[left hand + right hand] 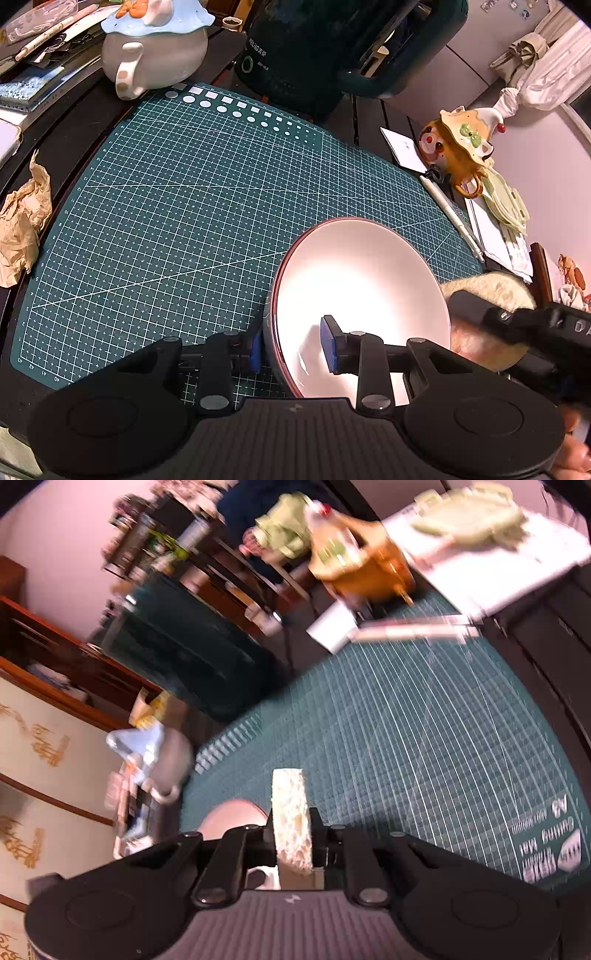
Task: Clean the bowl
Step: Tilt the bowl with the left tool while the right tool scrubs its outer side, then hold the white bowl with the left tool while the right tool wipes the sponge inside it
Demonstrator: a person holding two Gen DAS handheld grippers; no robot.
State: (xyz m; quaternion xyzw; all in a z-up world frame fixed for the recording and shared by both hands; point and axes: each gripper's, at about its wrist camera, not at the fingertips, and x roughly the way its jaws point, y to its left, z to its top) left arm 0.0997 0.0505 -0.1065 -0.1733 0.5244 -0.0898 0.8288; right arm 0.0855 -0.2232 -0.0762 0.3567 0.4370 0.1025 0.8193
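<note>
On the green mat our left claw pinches the bowl by its wall, tilting it open for wiping. Our right claw clamps a sponge, seemingly just beside the rim; blur hides contact.

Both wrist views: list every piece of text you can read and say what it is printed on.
"A3" and "Cutting Mat": green cutting mat, upside down in the right wrist view.
"DA", cut off: right gripper body.
Edge numbers on the mat: partly legible, such as "40".
Brand on the dark kettle: too small to read surely.
</note>
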